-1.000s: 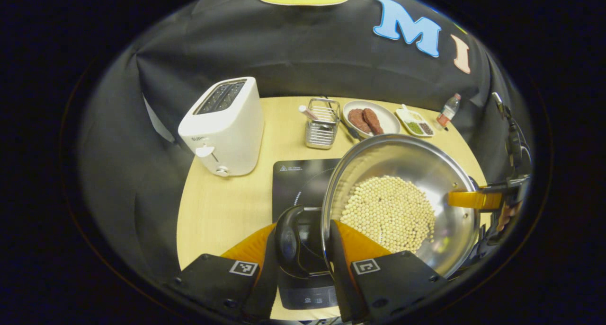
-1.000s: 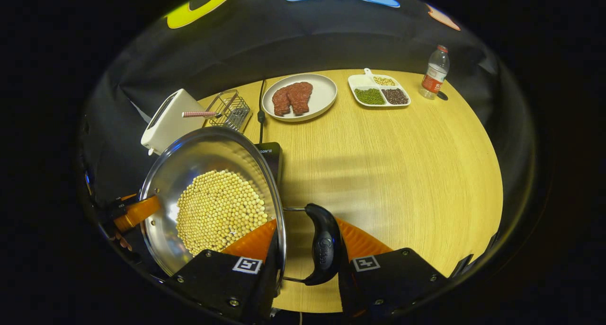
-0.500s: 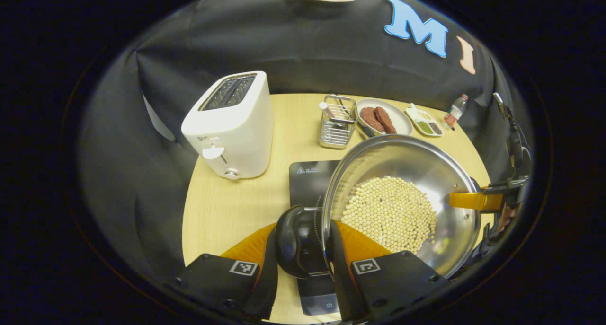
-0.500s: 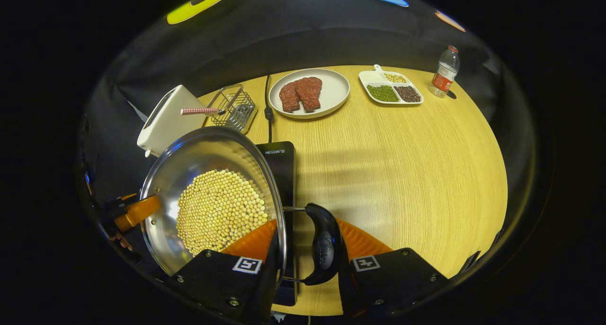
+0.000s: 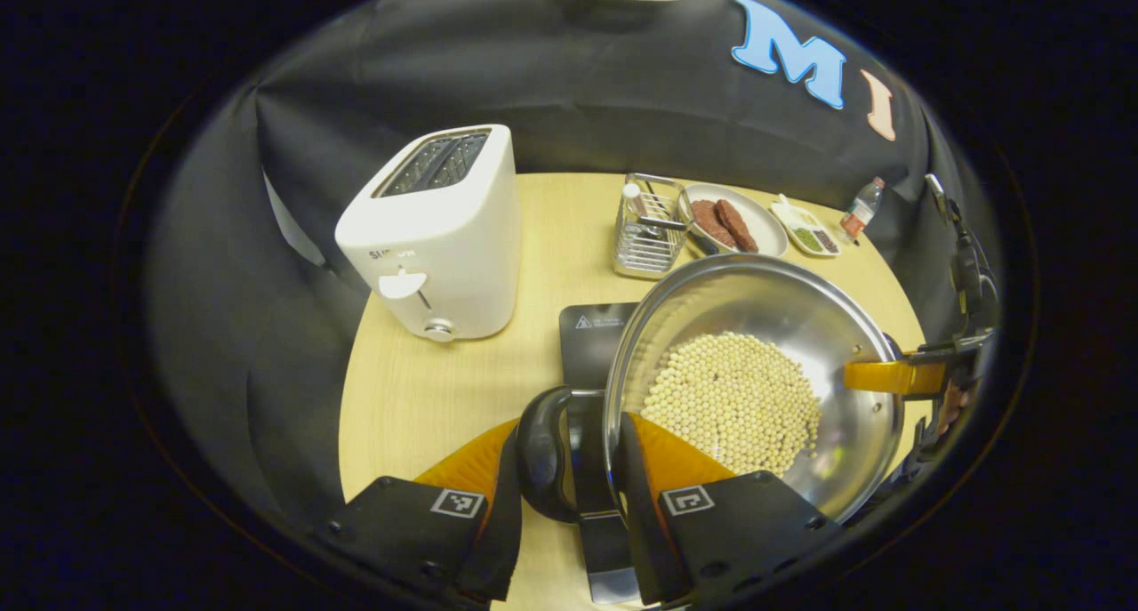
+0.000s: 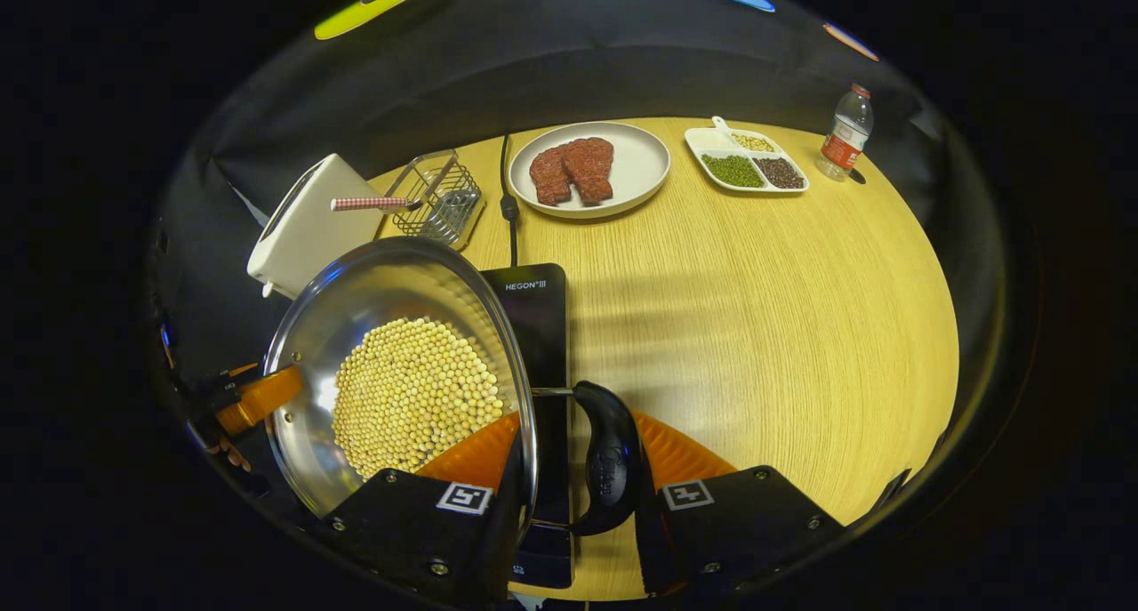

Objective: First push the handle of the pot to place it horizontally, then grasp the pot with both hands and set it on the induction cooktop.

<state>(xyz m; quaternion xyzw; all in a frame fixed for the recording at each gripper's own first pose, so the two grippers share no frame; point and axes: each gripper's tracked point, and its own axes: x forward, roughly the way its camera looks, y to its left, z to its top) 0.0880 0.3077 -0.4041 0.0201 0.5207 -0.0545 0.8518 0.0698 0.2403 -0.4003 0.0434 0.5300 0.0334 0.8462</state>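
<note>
A round wooden bench point(image 6: 756, 309) stands inside a booth hung with black cloth, and the things on it are kept toward the far edge, which leaves the near middle free for the carry. Going left to right in the right gripper view: a white toaster point(image 6: 298, 229), a wire basket point(image 6: 440, 200) with a checked-handled utensil lying across it, a plate of two meat patties point(image 6: 591, 168), a divided dish of beans point(image 6: 747, 159) and a small water bottle point(image 6: 845, 132). In front of the basket lies the black induction cooktop point(image 6: 538, 326), its cord running back toward the wall.

The pot point(image 6: 391, 380), a shallow steel pan with a layer of pale beans, is held in the air, level enough to keep the beans settled, overlapping the cooktop's left part in this view; I cannot tell how high above it. The left hand-held gripper point(image 5: 569, 455) is clamped on one black side handle point(image 5: 544, 455), both fingers pressing it. The right hand-held gripper point(image 6: 578, 460) grips the opposite handle point(image 6: 609, 460) the same way. Holding both handles shares the weight and stops the pot from tipping. The pot seems not yet centred on the cooktop, so setting down is probably next.
</note>
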